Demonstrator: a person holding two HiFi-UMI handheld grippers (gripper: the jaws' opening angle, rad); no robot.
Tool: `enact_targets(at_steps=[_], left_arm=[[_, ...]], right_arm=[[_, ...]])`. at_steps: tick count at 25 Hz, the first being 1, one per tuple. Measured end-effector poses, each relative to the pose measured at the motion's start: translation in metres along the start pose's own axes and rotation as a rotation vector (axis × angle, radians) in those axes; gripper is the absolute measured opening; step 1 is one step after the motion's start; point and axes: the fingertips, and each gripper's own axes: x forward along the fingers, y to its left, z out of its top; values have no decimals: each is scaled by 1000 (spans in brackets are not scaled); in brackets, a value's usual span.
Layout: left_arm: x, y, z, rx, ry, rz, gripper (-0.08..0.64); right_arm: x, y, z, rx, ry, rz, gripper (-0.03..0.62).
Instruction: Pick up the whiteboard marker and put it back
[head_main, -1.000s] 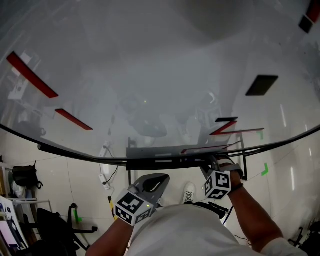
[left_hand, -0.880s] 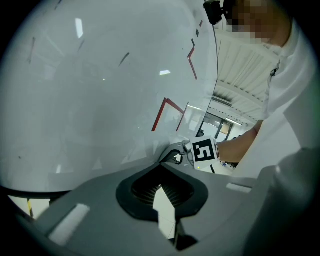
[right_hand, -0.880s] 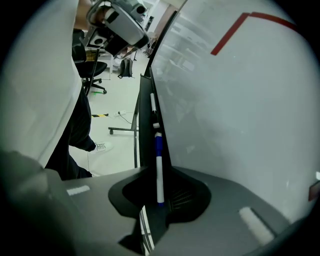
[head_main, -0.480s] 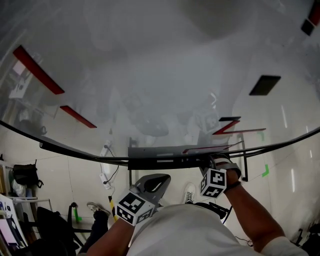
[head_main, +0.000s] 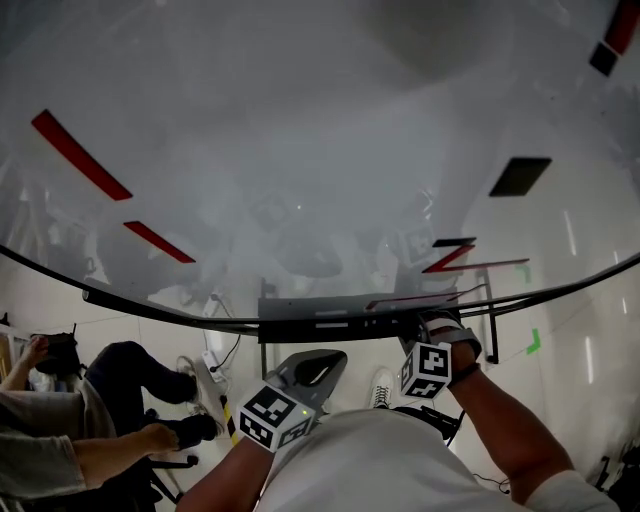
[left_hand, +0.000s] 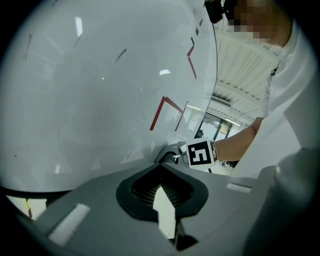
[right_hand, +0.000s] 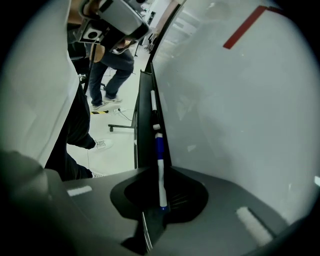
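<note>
A white whiteboard marker (right_hand: 159, 165) with a blue band lies along the board's dark tray (right_hand: 144, 135), and its near end sits between my right gripper's (right_hand: 161, 202) jaws, which are shut on it. In the head view that right gripper (head_main: 432, 330) is down at the tray (head_main: 330, 322) under the whiteboard (head_main: 300, 150); the marker itself is hidden there. My left gripper (head_main: 318, 362) hangs back from the tray near my body, its jaws (left_hand: 160, 187) closed on nothing. It looks across at the right gripper (left_hand: 172, 156).
A second white marker (right_hand: 153, 105) lies farther along the tray. Red strokes (head_main: 80, 155) and a black eraser (head_main: 522, 173) are on the board. A seated person (head_main: 90, 440) is at lower left, and another person's legs (right_hand: 112, 65) stand beyond the tray's end.
My right gripper has slid slightly left along the tray. A person has come into view at the lower left of the head view. The left gripper has barely moved.
</note>
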Motion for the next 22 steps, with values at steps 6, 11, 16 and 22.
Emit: enact_targets(at_steps=[6, 11, 16, 22], left_arm=[[-1, 2, 0, 0, 8, 6, 17], [-3, 3, 0, 0, 8, 11, 17], [-3, 4, 1, -3, 5, 14, 17], [-1, 3, 4, 10, 8, 10, 17]], right_arm=[[0, -1, 0, -61, 23, -26, 31], [-12, 2, 0, -50, 3, -22, 34], [-42, -5, 13, 190, -144, 2, 34], [-58, -14, 9, 313, -205, -12, 34]])
